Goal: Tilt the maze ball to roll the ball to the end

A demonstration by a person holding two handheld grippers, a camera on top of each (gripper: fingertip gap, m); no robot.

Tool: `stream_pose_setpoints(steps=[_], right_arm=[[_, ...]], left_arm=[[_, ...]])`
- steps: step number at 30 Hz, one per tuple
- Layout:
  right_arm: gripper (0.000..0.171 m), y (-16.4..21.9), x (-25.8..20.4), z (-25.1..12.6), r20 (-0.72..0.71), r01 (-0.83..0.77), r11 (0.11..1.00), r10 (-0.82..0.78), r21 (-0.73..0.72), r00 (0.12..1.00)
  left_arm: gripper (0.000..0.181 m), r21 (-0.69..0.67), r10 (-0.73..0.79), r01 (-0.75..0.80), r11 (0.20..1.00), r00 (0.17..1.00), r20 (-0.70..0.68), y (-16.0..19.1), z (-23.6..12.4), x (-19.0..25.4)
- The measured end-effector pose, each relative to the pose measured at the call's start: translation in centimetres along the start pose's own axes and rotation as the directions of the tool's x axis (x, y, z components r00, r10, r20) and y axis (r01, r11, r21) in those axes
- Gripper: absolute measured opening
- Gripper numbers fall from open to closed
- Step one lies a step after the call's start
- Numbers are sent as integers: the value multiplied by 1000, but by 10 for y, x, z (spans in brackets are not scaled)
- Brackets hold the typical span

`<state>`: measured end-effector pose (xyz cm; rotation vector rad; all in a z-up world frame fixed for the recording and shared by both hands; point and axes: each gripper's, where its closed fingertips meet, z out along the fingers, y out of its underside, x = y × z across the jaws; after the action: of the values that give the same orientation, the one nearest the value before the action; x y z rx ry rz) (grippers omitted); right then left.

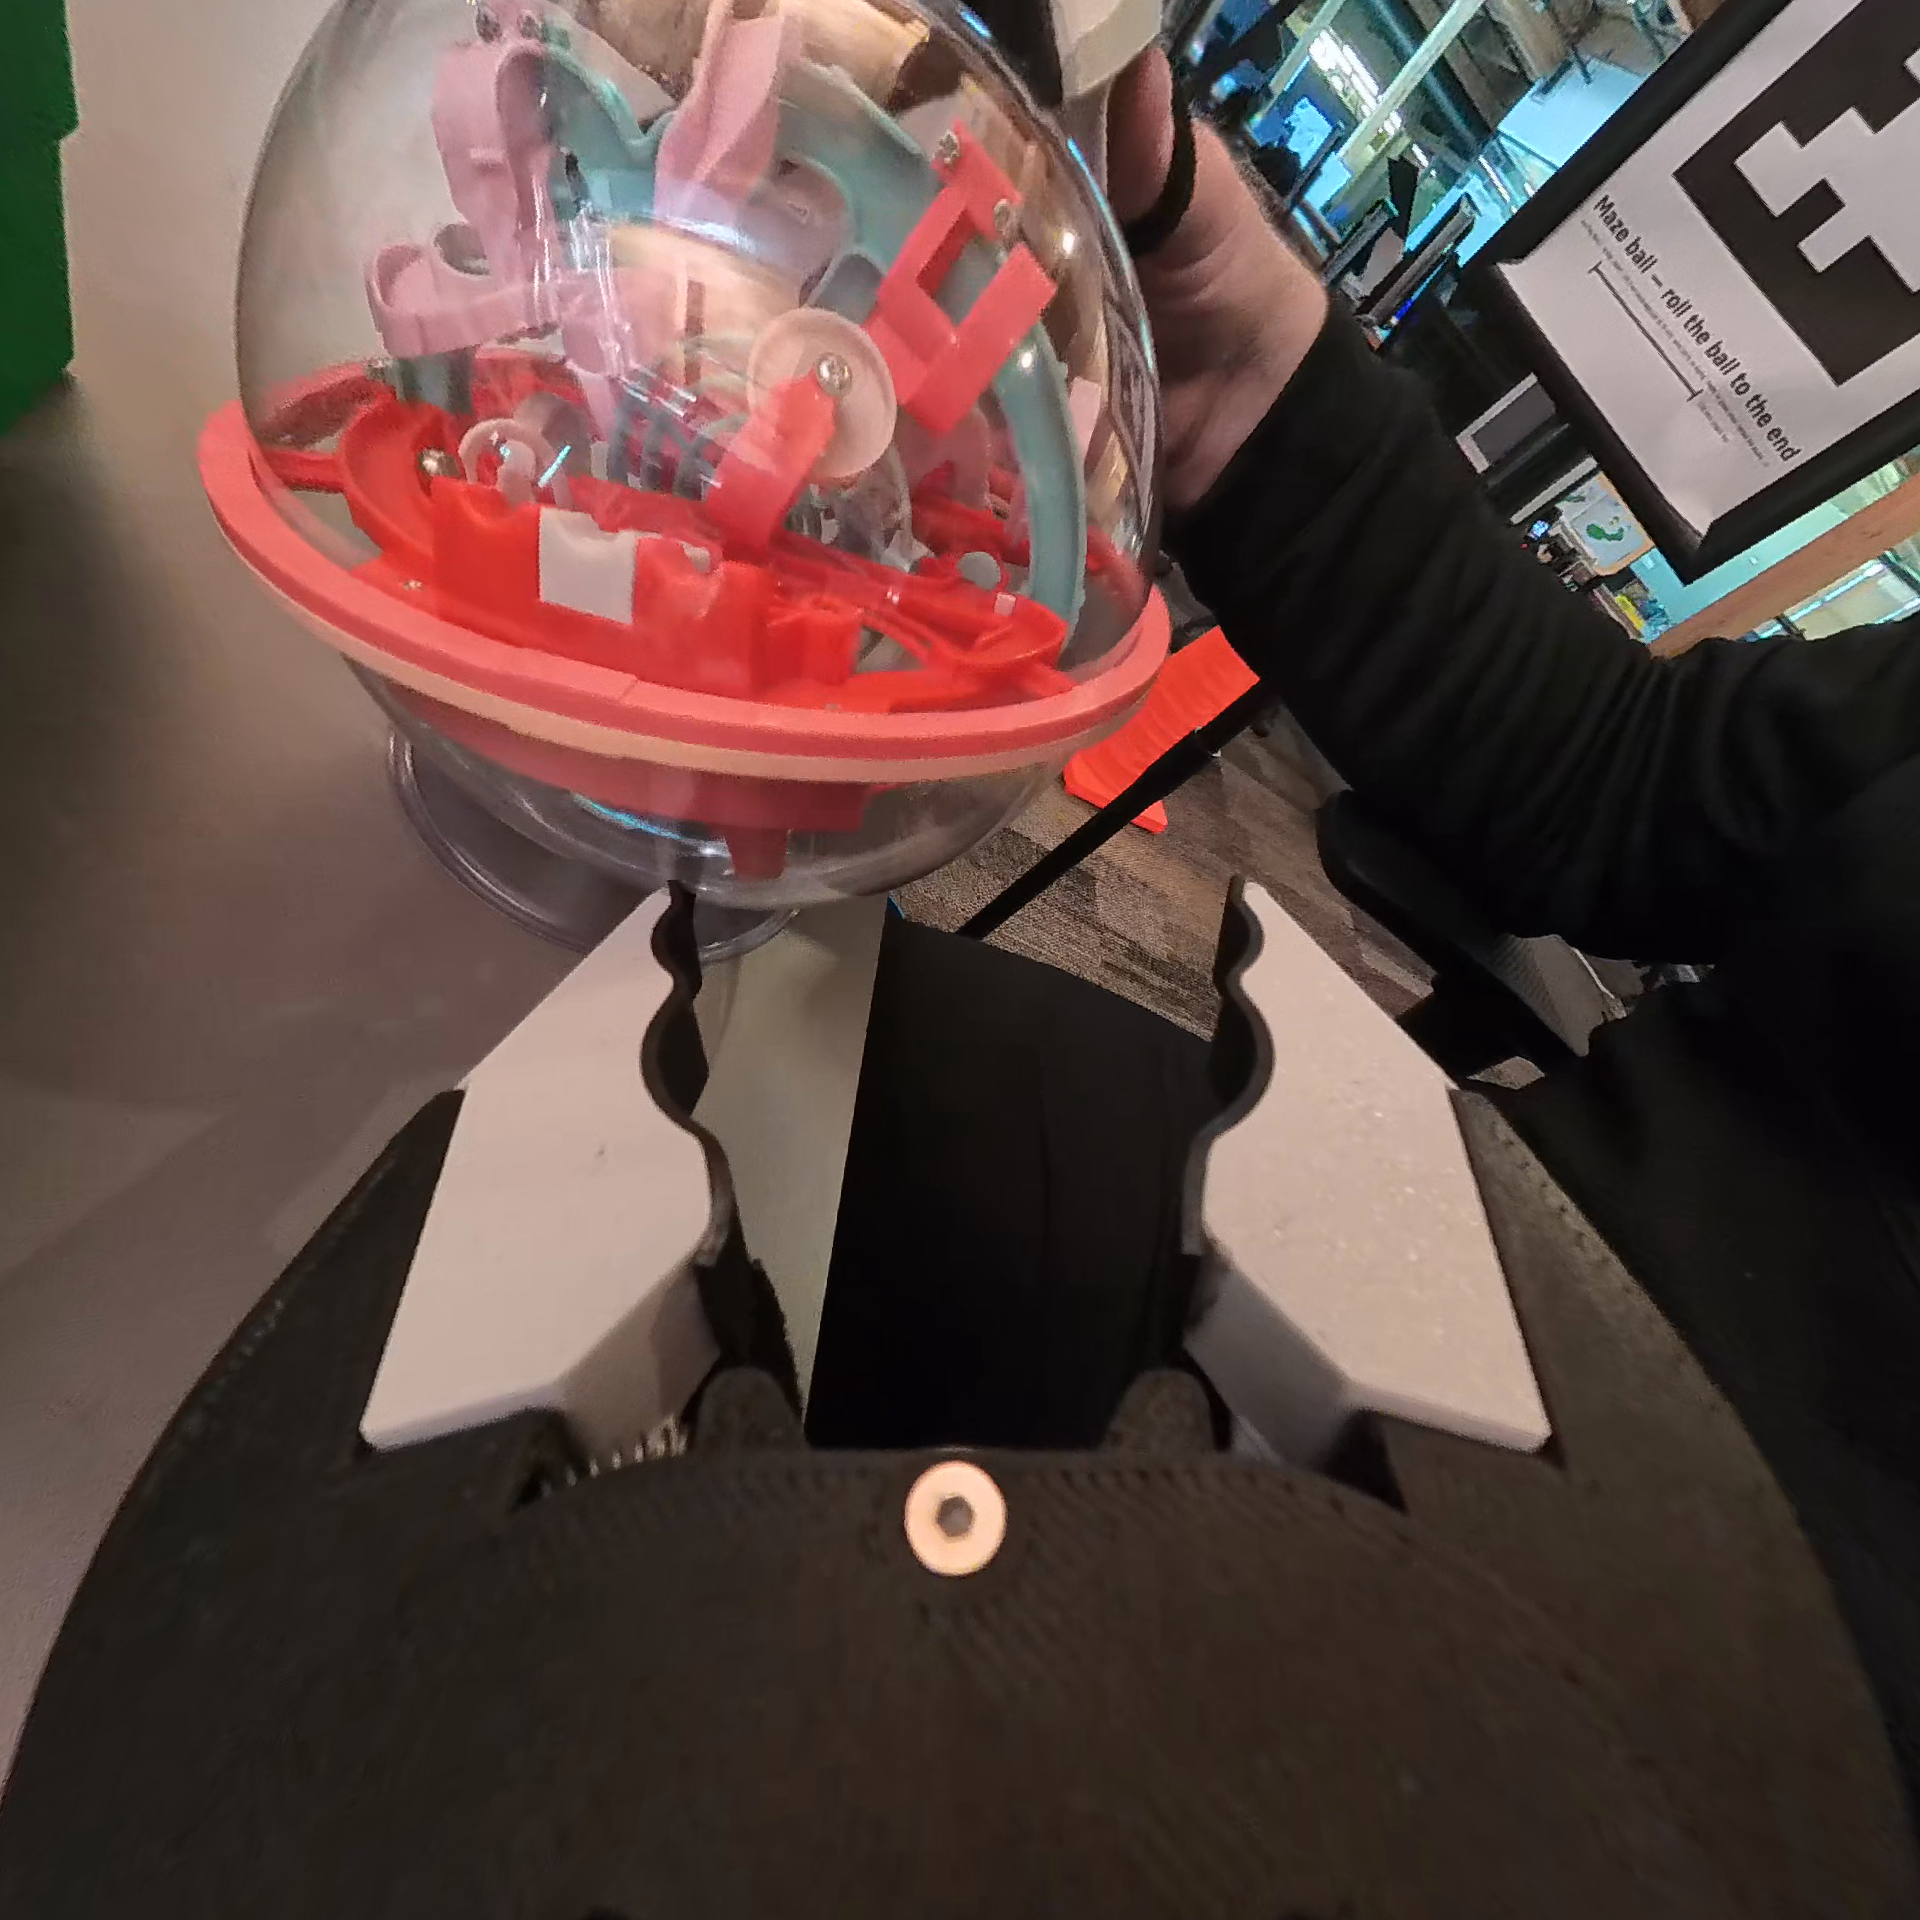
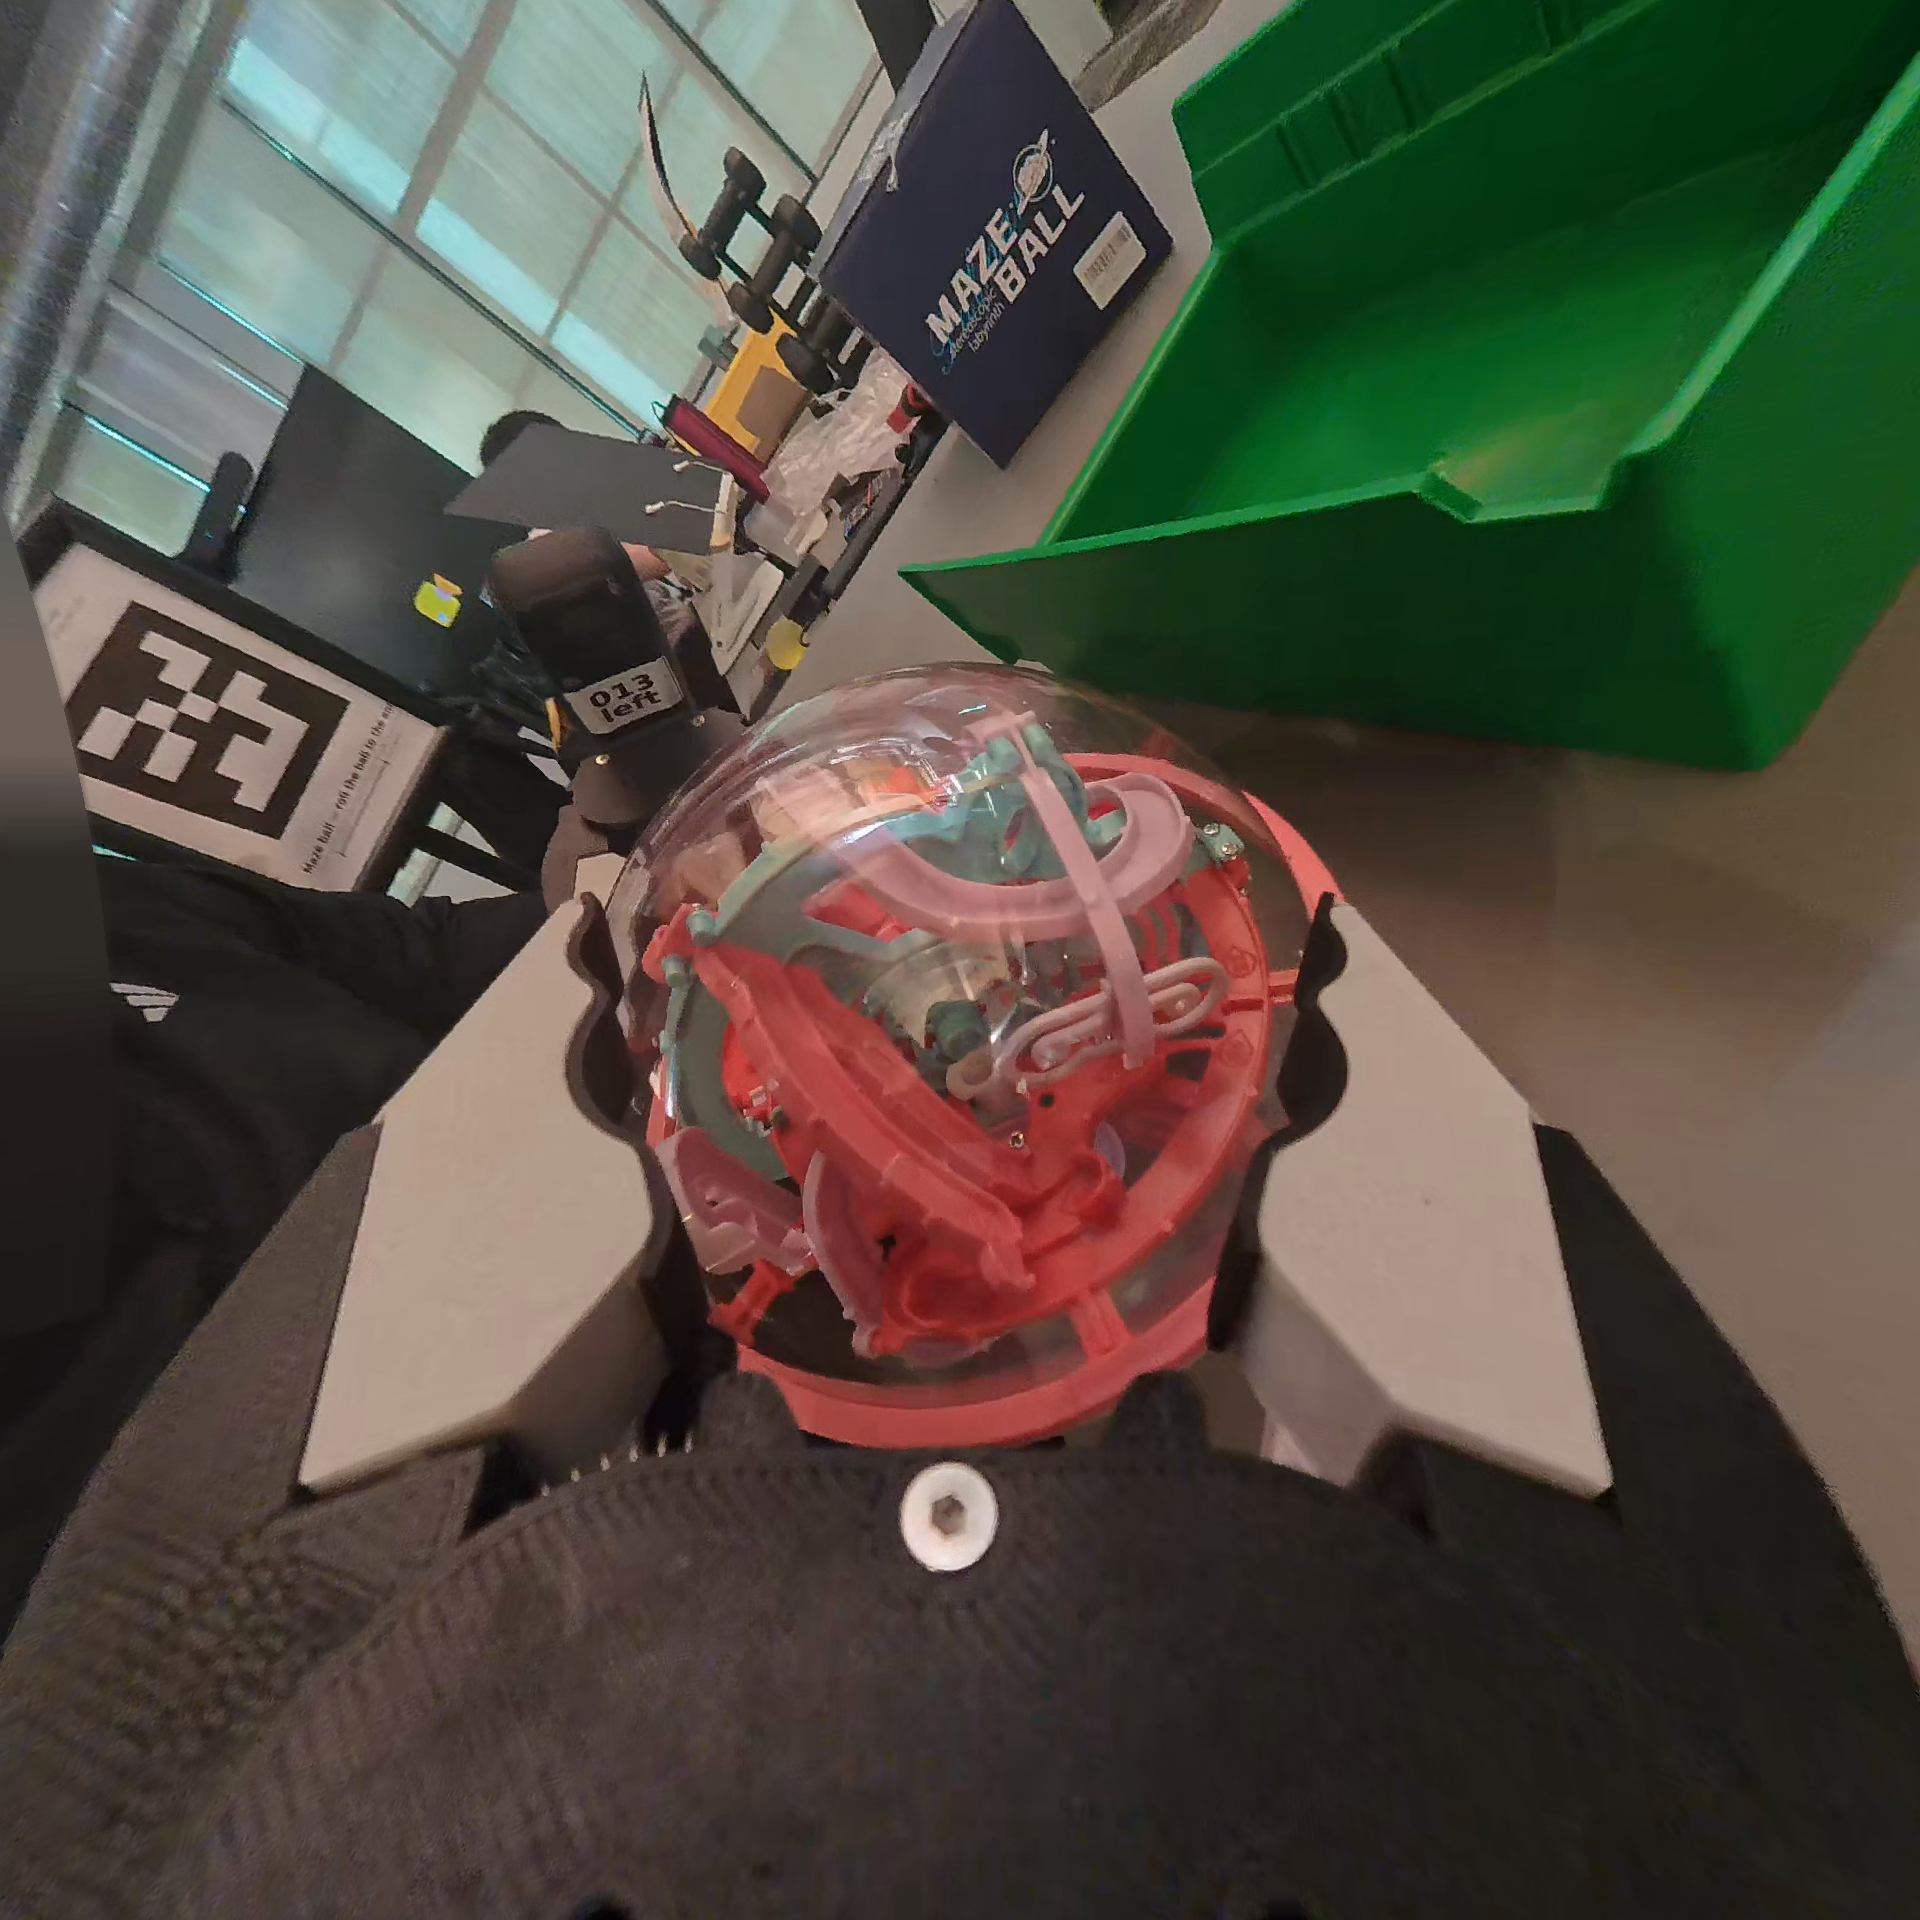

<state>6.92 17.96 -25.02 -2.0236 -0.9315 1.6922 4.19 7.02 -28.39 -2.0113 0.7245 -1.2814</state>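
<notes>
The maze ball (image 2: 961,1049), a clear plastic sphere filled with red, pink and teal tracks, sits between the two white fingers of the right gripper (image 2: 956,1039), which closes on it from both sides. In the right wrist view its red equator ring runs from about 1 o'clock down to 6 o'clock, so the sphere is tipped steeply.

In the left wrist view the same ball fills the upper left, its ring sloping down from 9 o'clock toward 4 o'clock. A clear round stand (image 1: 488,831) lies below it on the grey table (image 1: 208,935). The left gripper (image 1: 951,925) hovers just beneath the ball, fingers spread apart and holding nothing. A hand (image 1: 1216,312) in a black sleeve rises at 2 o'clock beside the ball.

A green bin (image 2: 1507,416) rests at 1 o'clock in the right wrist view, with a dark blue box (image 2: 997,249) at 12 o'clock.
</notes>
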Motion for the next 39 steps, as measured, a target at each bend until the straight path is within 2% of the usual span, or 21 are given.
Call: stream_pose_setpoints(steps=[6, 12, 16, 20, 22, 25, 28, 30, 32, 34, 39], right_arm=[[126, 1, 2, -2, 26, -35, 999, 35, 14, 999], [127, 2, 1, -1, 49, -46, 999, 46, 8, 998], [127, 5, -1, 2, 57, -50, 999, 51, -9, 997], [127, 8, -5, 7, 72, -47, 999, 49, -26, 996], [135, 4, -1, 5, 13, 37, 999, -37, -15, 999], [146, 1, -8, -4, -87, 279, 958, -285, -74, 955], [151, 19, -23, -10, -122, 514, 822, -552, -244, 825], [155, 37, -24, -8, -115, 593, 721, -665, -359, 738], [153, 48, -22, -1, -90, 636, 650, -725, -416, 683], [149, 47, -15, 2, -114, 634, 634, -741, -442, 662], [148, 44, -15, 3, -107, 525, 760, -601, -382, 792]], left_arm=[[89, 34, 14, -15, 999, 999, 32, -5, -4, -5], [110, 70, 70, -84, 994, 981, 179, -13, -13, -28], [123, -14, 198, -200, 980, 955, 222, -13, 3, -36], [135, -36, 271, -272, 962, 923, 272, -18, 15, -41], [138, -41, 278, -277, 960, 921, 272, -17, 17, -44], [138, -23, 274, -279, 960, 923, 271, -19, 16, -45], [139, -16, 298, -305, 952, 916, 267, -24, 11, -45], [139, -6, 309, -317, 948, 919, 244, -27, 11, -44], [138, -14, 303, -307, 952, 929, 213, -27, 14, -43], [140, -7, 280, -285, 959, 939, 201, -28, 16, -44], [141, 39, 157, -164, 986, 977, 143, -34, 15, -42]])
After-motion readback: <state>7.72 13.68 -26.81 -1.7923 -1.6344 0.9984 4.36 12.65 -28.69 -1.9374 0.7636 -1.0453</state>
